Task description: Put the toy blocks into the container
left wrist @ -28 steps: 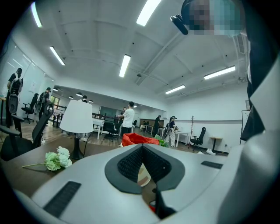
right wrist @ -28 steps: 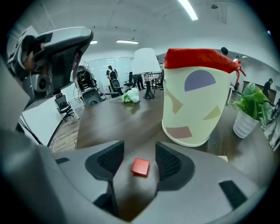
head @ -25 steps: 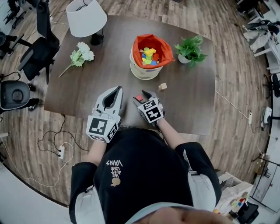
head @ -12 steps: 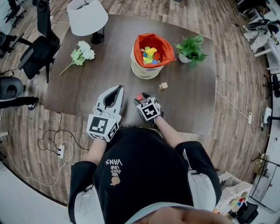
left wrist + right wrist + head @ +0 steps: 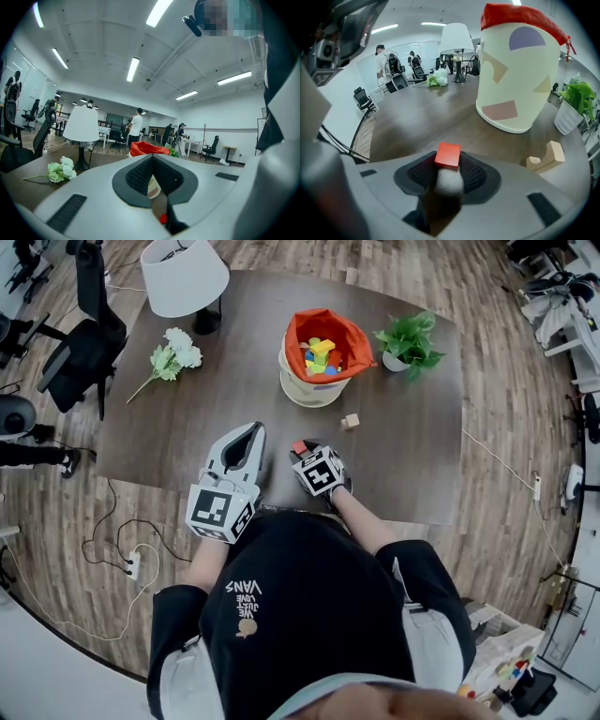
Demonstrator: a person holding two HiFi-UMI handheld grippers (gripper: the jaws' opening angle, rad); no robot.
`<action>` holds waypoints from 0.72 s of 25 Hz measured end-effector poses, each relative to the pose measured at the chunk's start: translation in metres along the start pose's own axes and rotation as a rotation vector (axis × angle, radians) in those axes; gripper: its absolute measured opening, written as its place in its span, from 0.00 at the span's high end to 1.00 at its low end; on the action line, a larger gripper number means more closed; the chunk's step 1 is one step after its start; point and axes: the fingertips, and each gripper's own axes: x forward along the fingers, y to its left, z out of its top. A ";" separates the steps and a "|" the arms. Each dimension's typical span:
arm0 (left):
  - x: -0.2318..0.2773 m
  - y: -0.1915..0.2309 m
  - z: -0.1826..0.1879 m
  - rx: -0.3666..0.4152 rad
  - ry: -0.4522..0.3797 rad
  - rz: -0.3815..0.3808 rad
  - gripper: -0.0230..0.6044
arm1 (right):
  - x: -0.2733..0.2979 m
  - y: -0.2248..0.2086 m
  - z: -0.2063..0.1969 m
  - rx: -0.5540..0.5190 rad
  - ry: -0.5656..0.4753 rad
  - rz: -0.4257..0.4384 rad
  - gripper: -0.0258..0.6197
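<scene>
In the head view we count one container (image 5: 307,393), red-lined, with coloured blocks (image 5: 321,354) inside. There is also one lamp (image 5: 184,277), one bunch of flowers (image 5: 174,356) and one potted plant (image 5: 409,343). Two loose blocks lie on the tabletop (image 5: 187,427): a wooden block (image 5: 350,421) and a red block (image 5: 299,447) at the tip of the right tongs (image 5: 307,451). The left tongs (image 5: 253,431) lie just beside them.

The left gripper view adds people (image 5: 136,129) standing in the room behind. It shows the left jaws together, only a slit between them, holding nothing.

Only the right gripper view shows the grip. The right jaws have just been closing and clamp the red block, which sits on the tabletop apart from the container.
</scene>
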 end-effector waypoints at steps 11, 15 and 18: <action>0.009 -0.001 0.004 -0.003 -0.010 -0.021 0.95 | -0.032 -0.012 0.016 0.033 -0.095 -0.033 0.71; 0.014 -0.007 0.005 -0.001 -0.013 -0.046 0.95 | -0.057 -0.016 0.032 0.055 -0.191 -0.055 0.71; 0.019 -0.013 0.005 0.002 -0.012 -0.068 0.95 | -0.083 -0.022 0.055 0.048 -0.286 -0.085 0.71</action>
